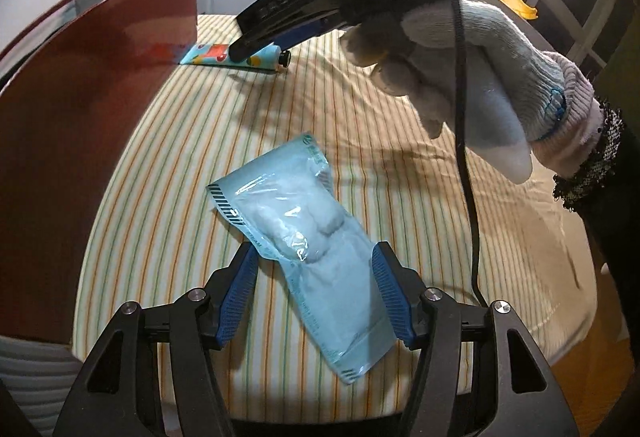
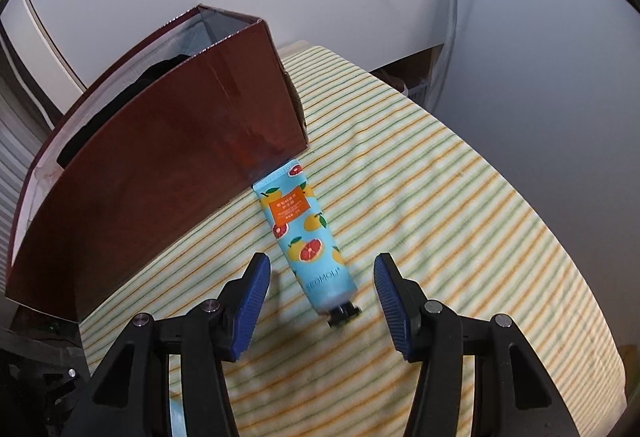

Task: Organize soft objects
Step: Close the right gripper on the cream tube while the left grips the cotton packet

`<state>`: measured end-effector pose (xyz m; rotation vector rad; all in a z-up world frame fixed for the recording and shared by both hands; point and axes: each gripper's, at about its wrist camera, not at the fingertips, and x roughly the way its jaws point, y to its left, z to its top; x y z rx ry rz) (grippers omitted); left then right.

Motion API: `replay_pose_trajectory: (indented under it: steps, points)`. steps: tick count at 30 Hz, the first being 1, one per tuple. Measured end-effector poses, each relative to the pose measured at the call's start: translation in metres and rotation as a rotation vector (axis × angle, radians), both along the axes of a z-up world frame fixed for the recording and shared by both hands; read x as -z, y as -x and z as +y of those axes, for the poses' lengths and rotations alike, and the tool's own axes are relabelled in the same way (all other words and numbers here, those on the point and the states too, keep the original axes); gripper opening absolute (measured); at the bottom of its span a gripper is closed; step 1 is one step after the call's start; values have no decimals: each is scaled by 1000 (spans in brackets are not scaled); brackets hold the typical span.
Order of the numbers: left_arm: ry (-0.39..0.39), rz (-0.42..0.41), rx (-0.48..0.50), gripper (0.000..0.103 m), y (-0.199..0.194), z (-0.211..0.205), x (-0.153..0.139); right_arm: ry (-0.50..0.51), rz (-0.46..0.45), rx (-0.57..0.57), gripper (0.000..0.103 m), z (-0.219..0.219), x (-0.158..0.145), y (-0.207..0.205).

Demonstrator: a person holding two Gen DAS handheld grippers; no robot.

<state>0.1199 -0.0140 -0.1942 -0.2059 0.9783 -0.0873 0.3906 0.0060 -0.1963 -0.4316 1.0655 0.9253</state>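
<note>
A red-brown box (image 2: 160,165) is seen at the left on the striped cloth (image 2: 440,197), with a fruit-printed tube (image 2: 304,237) lying at its corner. The tube is straddled, untouched, by the parted right gripper (image 2: 322,301). A pale blue packet (image 1: 304,229) is bracketed, ungripped, by the spread left gripper (image 1: 314,285).

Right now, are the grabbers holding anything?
No. The left gripper is open around the light blue packet, pads not pressing. The right gripper is open around the fruit-print tube, which lies on the striped cloth.
</note>
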Motion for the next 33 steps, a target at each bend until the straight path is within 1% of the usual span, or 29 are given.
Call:
replay_pose_trajectory:
  steps: [2, 4, 6, 9, 12, 14, 16, 18, 21, 22, 30, 33]
  points:
    - [-23, -2, 0, 61, -1, -3, -1, 8, 0, -13, 50, 6, 4, -1]
    - [-46, -4, -1, 66, -3, -7, -1, 22, -7, -25, 50, 13, 8, 0]
    - [-78, -6, 0, 66, -4, -12, -1, 27, -28, -32, 50, 17, 9, 0]
    - [-121, -9, 4, 67, -6, -18, -1, 24, -29, -27, 50, 21, 9, -3]
    - [-142, -15, -1, 67, -10, -20, -1, 28, -38, -26, 50, 23, 11, -3]
    - [-166, -25, 8, 67, -11, -22, -1, 31, -40, -26, 47, 23, 12, -3]
    - [-200, -48, 31, 67, -9, -25, 0, 35, -45, -25, 41, 21, 12, -4]
    - [-192, -54, 34, 66, -10, -23, 0, 33, -35, -18, 34, 16, 11, -3]
    - [-192, -59, 46, 59, -6, -19, -3, 30, -18, 0, 28, 12, 11, -7]
    - [-190, -49, 55, 57, -5, -18, -3, 28, -14, 11, 26, 10, 10, -8]
    - [-171, -58, 57, 51, 9, -10, -5, 37, 1, 69, 25, -5, 9, -3]
    - [-123, -59, 41, 50, 15, -2, -5, 31, 15, 97, 25, -15, 8, 0]
